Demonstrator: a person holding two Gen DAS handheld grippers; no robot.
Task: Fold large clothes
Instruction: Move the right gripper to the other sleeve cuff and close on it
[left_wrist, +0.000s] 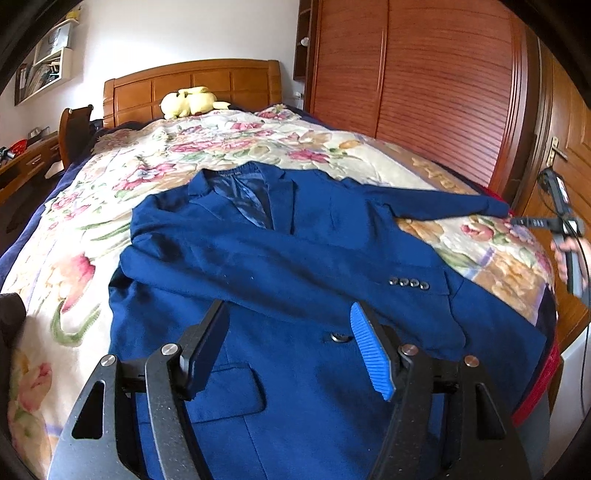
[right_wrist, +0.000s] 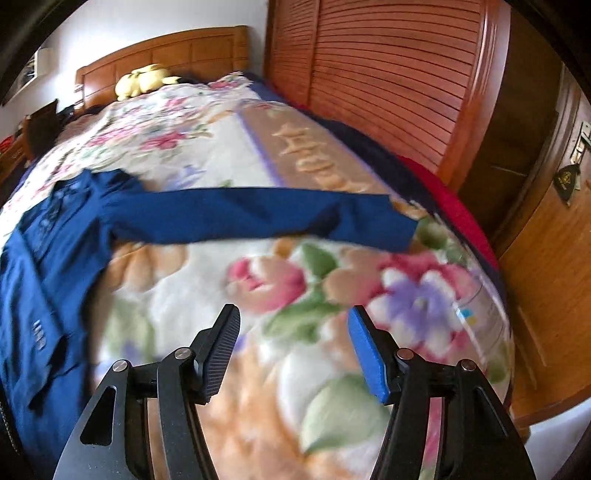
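free: floral blanket (right_wrist: 258, 369) beside jacket (left_wrist: 295, 277) | obstacle: wardrobe (right_wrist: 388, 81) right

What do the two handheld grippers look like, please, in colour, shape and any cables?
Each gripper, left gripper and right gripper, has black speckled linkage arms with silver pivot pins, one black ribbed pad and one blue ribbed pad. Dark cables trail from the right one.

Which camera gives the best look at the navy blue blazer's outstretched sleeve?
The right wrist view: the outstretched sleeve runs across the frame, cuff end visible, lying flat on the floral blanket, though slightly blurred. The left wrist view shows the navy blue blazer body sharply, but that sleeve appears small and foreshortened near the bed's edge.
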